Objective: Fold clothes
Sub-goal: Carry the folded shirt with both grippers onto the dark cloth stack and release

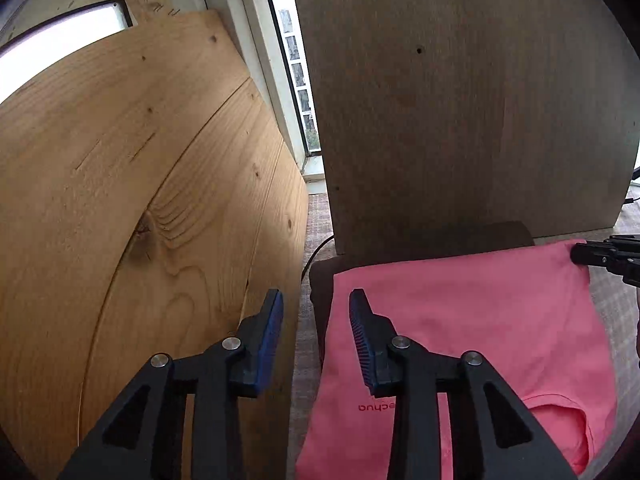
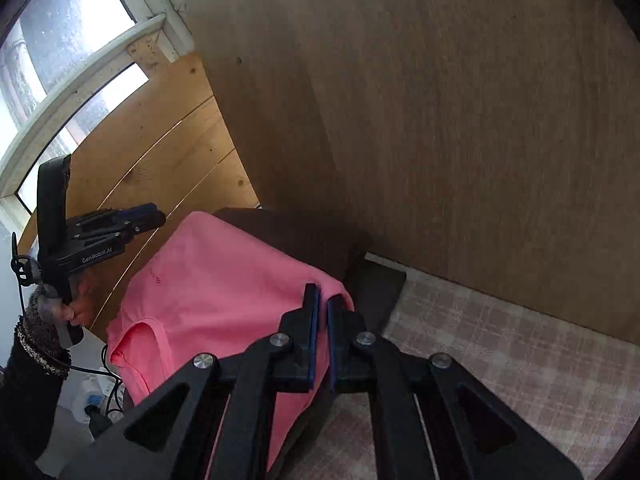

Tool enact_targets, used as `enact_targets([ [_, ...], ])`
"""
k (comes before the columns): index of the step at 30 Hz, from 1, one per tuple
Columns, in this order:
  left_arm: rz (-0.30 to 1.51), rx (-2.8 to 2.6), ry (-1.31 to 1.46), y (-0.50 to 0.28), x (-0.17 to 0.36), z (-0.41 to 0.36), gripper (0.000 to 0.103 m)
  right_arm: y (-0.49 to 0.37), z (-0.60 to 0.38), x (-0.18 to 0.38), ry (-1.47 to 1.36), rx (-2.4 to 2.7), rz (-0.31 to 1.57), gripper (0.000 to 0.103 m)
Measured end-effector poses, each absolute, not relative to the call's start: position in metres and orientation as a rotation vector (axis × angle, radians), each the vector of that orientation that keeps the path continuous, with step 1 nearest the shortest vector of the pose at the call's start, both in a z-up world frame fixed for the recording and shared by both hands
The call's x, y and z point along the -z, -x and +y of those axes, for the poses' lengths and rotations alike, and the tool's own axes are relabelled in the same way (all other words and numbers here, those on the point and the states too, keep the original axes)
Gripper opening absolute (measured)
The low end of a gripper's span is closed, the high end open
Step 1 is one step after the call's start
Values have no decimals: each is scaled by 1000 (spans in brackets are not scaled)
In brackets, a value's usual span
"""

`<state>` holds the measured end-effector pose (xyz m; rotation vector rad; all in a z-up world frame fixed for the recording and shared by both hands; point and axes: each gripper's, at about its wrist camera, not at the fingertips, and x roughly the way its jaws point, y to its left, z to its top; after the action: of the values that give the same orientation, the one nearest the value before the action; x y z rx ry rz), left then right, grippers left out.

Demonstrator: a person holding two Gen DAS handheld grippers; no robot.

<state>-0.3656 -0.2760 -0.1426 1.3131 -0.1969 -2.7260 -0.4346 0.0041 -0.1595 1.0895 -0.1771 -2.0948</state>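
A pink shirt (image 1: 460,320) lies folded flat on a dark brown garment (image 1: 320,280), its collar toward me. In the left wrist view my left gripper (image 1: 316,300) hangs open over the shirt's far left edge, and nothing is between its blue pads. My right gripper (image 1: 576,256) meets the shirt's far right corner. In the right wrist view the right gripper (image 2: 324,296) has its jaws almost together on that corner of the pink shirt (image 2: 208,280). The left gripper (image 2: 154,218), held by a hand, shows at the left above the shirt.
A pale pine board (image 1: 140,200) leans at the left and a dark brown panel (image 1: 460,100) stands right behind the pile. A window (image 1: 296,68) shows between them. Checked fabric (image 2: 500,340) covers the surface at the right. Cables (image 2: 100,396) lie low at the left.
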Motion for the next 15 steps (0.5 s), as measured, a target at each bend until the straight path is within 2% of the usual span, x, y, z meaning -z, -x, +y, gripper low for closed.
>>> enact_targets([
  [2, -171, 2759, -1290, 357, 137, -276, 33, 434, 18, 161, -1091, 2075, -248, 6],
  [7, -146, 2856, -1263, 322, 123, -264, 35, 405, 21, 128, -958, 2180, -109, 10],
  [8, -146, 2874, -1264, 316, 121, -261, 37, 401, 19, 122, -931, 2169, -103, 12],
  [9, -147, 2891, -1264, 309, 120, -258, 39, 398, 13, 119, -928, 2136, -103, 18],
  [10, -141, 2906, -1298, 304, 123, -254, 39, 395, 8, 116, -925, 2104, -102, 26],
  [11, -154, 2895, -1309, 299, 129, -251, 41, 390, -2, 119, -930, 2078, -80, 28],
  [15, -159, 2758, -1385, 300, 165, -256, 42, 375, -49, 145, -1010, 1997, 49, 30],
])
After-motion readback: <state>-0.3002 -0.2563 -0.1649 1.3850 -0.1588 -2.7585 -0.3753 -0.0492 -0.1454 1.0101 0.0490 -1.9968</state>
